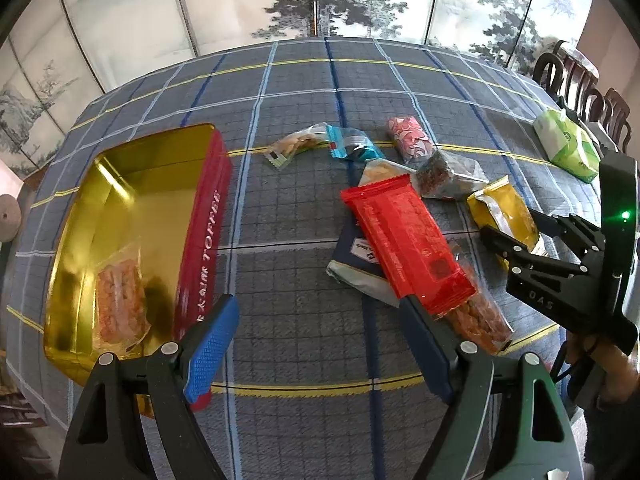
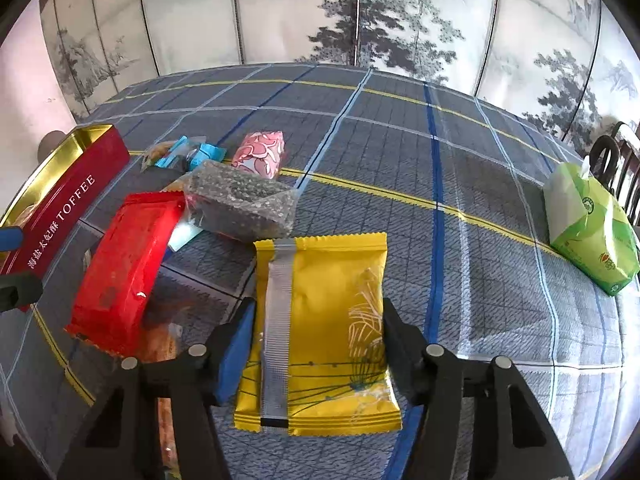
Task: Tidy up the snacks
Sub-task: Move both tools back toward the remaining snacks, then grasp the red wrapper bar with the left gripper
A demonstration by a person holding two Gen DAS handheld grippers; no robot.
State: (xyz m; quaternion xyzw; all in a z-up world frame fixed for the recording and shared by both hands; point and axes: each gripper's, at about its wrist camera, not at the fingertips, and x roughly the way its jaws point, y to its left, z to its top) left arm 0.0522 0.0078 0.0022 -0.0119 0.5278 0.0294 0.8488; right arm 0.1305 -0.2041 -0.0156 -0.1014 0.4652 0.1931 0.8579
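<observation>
A yellow snack packet [image 2: 320, 320] lies lengthwise between the fingers of my right gripper [image 2: 318, 304]. Both pads touch its long edges, so the gripper is shut on it. The left wrist view shows that gripper [image 1: 500, 244] at the yellow packet [image 1: 504, 216]. My left gripper [image 1: 318, 300] hangs open over bare tablecloth, between the red toffee tin [image 1: 200, 220] and a red packet [image 1: 404, 240]. The tin's gold inside holds one clear packet of orange snacks [image 1: 120, 300]. Under the red packet lie a navy packet [image 1: 356, 256] and a clear orange-snack packet [image 1: 480, 320].
Further back lie a dark seed block [image 2: 240, 204], a pink packet [image 2: 260, 154], a blue packet [image 1: 352, 144] and a small clear packet [image 1: 292, 146]. A green tissue pack [image 2: 588, 232] sits at the far right. Dark chairs [image 1: 580, 80] stand past the table's right edge.
</observation>
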